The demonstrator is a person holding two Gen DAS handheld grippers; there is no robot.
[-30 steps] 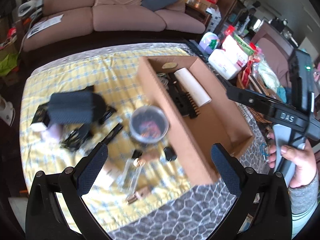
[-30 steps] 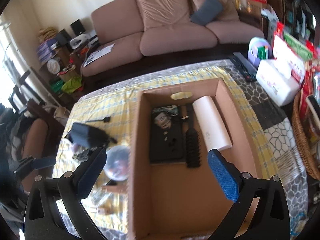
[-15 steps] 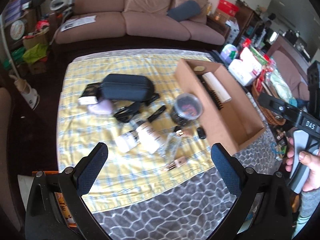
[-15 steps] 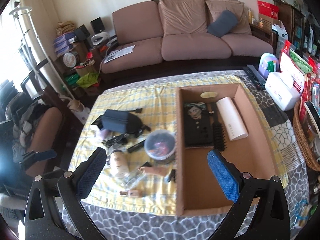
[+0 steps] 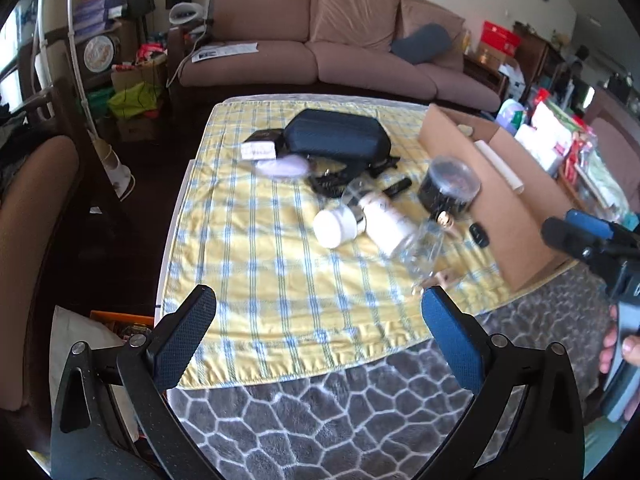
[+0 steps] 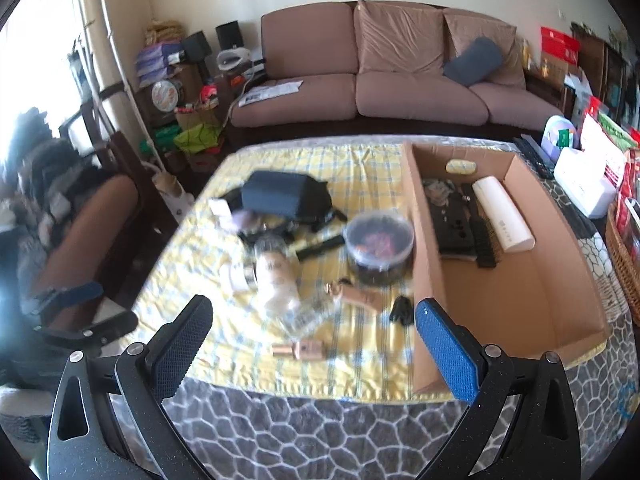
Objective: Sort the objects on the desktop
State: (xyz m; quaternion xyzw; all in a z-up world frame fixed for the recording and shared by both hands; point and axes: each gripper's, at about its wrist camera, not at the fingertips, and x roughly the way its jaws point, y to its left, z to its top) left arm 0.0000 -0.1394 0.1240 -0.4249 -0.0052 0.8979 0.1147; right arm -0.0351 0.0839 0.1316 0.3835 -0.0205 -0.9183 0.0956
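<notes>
A cardboard box (image 6: 424, 248) lies on the right of the yellow checked cloth (image 6: 360, 344); it holds a white roll (image 6: 502, 212), a black brush (image 6: 482, 236) and a black flat item. Left of it lie a dark pouch (image 6: 280, 196), a round lidded tub (image 6: 379, 246), a white bottle (image 6: 276, 276), a clear bottle, a copper tube (image 6: 298, 349) and small black pieces. The same clutter shows in the left wrist view, with the pouch (image 5: 338, 138) and tub (image 5: 448, 188). My left gripper (image 5: 318, 338) and right gripper (image 6: 314, 342) are open, empty, held back above the table's near edge.
A brown sofa (image 6: 376, 88) stands behind the table. A chair (image 6: 92, 220) is at the left. A wicker basket (image 6: 624, 248), tissue box and packages crowd the right side. A grey patterned cover (image 6: 320, 432) shows at the near edge. The right gripper's hand appears in the left view (image 5: 616, 344).
Both grippers have pulled back and up from the box and clutter; the table looks smaller and farther. Both stay open and empty.
</notes>
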